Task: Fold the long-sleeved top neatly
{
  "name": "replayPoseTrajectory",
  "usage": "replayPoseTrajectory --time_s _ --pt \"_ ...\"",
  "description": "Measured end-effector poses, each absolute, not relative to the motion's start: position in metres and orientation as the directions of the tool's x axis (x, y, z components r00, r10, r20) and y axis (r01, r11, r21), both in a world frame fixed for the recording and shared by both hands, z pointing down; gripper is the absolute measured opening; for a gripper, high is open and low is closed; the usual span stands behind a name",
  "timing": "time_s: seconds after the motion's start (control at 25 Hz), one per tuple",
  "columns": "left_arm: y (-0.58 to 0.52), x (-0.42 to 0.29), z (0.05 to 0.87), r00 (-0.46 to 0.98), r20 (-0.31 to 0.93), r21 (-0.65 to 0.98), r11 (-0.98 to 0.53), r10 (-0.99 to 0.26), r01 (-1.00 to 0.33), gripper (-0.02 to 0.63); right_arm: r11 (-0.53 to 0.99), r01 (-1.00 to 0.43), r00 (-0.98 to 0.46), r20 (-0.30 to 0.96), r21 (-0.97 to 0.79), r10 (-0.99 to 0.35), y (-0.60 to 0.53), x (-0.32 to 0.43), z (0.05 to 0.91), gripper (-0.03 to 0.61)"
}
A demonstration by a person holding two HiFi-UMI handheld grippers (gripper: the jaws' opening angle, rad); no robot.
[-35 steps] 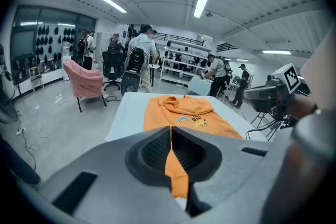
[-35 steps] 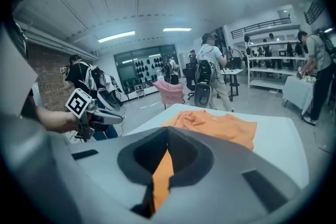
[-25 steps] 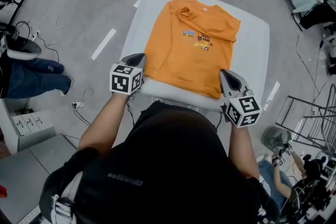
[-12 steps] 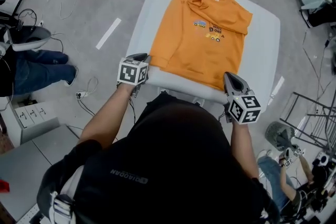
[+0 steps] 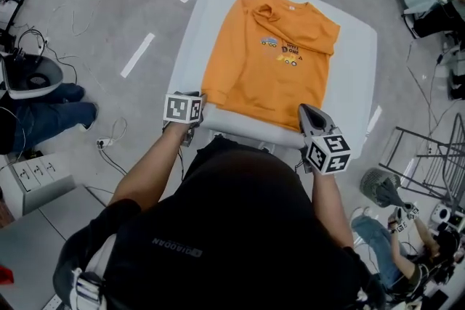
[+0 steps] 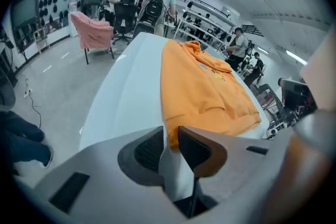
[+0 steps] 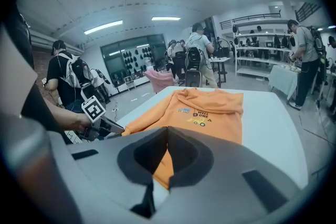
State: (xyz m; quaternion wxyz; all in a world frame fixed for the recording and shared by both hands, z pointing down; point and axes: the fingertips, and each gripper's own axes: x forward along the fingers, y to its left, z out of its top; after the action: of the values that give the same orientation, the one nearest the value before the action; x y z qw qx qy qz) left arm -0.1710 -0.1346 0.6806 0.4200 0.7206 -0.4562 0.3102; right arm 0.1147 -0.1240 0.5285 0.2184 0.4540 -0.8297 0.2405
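An orange long-sleeved top lies flat on the white table, sleeves folded in across its front, hem toward me. My left gripper sits at the near left hem corner. Its jaws have just been opening and stand apart in the left gripper view. The hem corner of the top shows in the gap just beyond the tips, and the pads are not pressing on it. My right gripper is over the near right hem corner, its jaws shut with nothing between them, above the top.
Bare white table runs along the top's left side. A pink-draped chair stands beyond the far end, with several people behind it. A person's jeans-clad legs are at the left, a fan and a metal rack at the right.
Both grippers have sunk toward the table's near edge. The left one has drawn in to the hem's left corner; the right one has moved little.
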Motion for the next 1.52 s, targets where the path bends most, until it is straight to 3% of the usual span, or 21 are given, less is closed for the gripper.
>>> replayPoseTrajectory --time_s 0.32,0.64,1.04,1.52 --pt "-0.137 -0.176 0.682 0.380 0.837 0.263 -0.319 -0.393 -0.910 0.021 0.448 -0.868 -0.484 0.567 -0.214 -0.667 -0.132 0.108 0.524 0.003" --pt "-0.179 -0.201 0.641 0.381 0.757 0.243 -0.312 -0.531 -0.918 0.018 0.420 -0.885 -0.456 0.547 -0.200 -0.702 -0.142 0.107 0.515 0.003" --pt "-0.259 -0.224 0.528 0.469 0.549 0.242 -0.406 -0.692 -0.881 0.018 0.354 -0.918 -0.394 0.503 -0.179 -0.769 -0.144 0.113 0.498 0.003" --pt "-0.323 -0.233 0.376 0.379 0.369 0.074 -0.379 -0.849 -0.922 0.017 0.421 -0.890 -0.451 0.470 -0.176 -0.759 -0.167 0.147 0.488 0.003"
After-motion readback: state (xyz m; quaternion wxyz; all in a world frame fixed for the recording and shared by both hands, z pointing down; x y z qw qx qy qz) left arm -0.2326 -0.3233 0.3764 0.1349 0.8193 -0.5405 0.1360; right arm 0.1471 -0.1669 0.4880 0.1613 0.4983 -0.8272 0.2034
